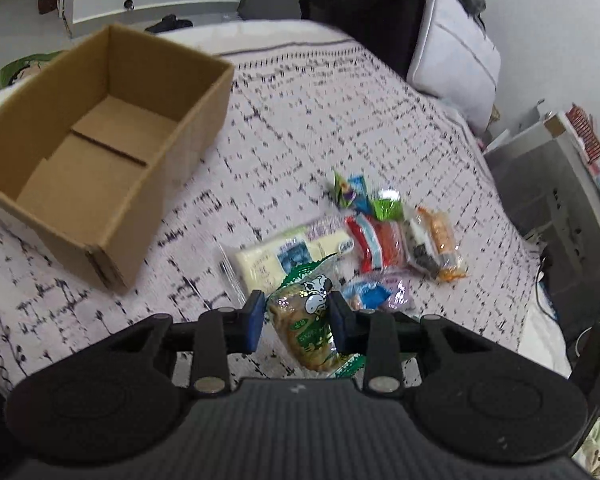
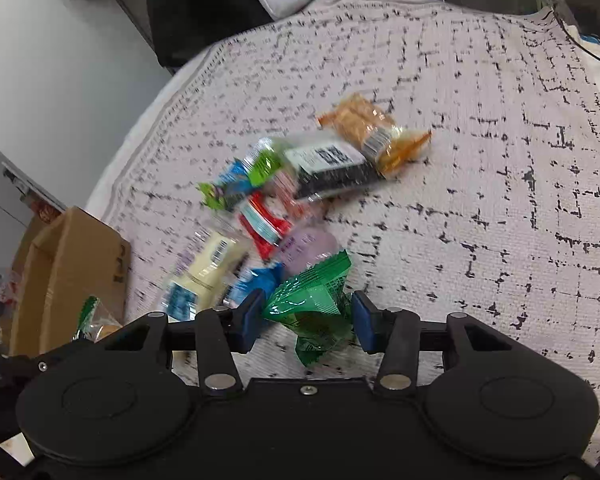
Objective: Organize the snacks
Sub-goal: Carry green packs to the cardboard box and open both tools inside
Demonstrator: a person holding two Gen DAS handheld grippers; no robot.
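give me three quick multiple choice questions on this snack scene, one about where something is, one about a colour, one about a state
1. Where is the cardboard box relative to the pile of snacks in the left wrist view?
A. to the left of the pile
B. on top of the pile
C. to the right of the pile

2. What colour is the packet between the pads of the right gripper?
A. orange
B. green
C. white

3. What is the state of the cardboard box?
A. taped shut
B. full of snacks
C. open at the top with no snacks inside

Answers:
1. A, the box sits on the bedspread left of the pile and apart from it.
2. B, a shiny green wrapper is pinched between the blue pads.
3. C, the bare cardboard floor shows through the open top.
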